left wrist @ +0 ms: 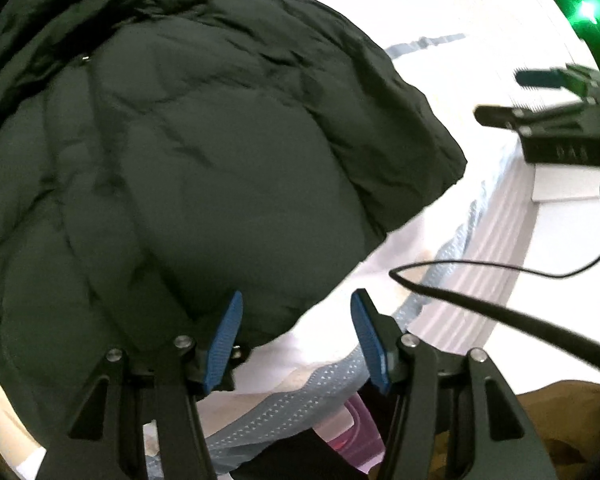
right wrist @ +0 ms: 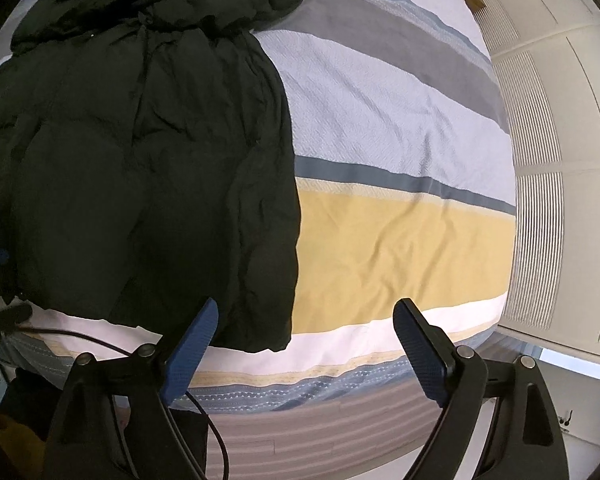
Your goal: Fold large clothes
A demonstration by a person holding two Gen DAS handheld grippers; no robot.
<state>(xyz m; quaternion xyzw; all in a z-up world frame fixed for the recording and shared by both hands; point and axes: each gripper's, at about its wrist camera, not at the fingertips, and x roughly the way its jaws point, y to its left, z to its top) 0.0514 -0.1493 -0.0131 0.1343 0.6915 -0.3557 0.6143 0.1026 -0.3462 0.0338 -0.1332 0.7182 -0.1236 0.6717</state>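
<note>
A large dark green puffer jacket (left wrist: 204, 152) lies spread on the striped bed, its hood at the far end; it also fills the left of the right wrist view (right wrist: 148, 152). My left gripper (left wrist: 296, 312) is open and empty, hovering just above the jacket's near hem at the bed's edge. My right gripper (right wrist: 304, 320) is open and empty, above the jacket's near right hem corner (right wrist: 268, 336). The right gripper also shows in the left wrist view (left wrist: 504, 96), open, off to the right of the jacket.
The bedspread (right wrist: 400, 208) has yellow, white, blue and grey stripes. White louvred cupboard doors (right wrist: 548, 184) stand to the right of the bed. A black cable (left wrist: 500, 312) hangs across the near edge. A pink-lidded box (left wrist: 352, 436) sits below the bed's edge.
</note>
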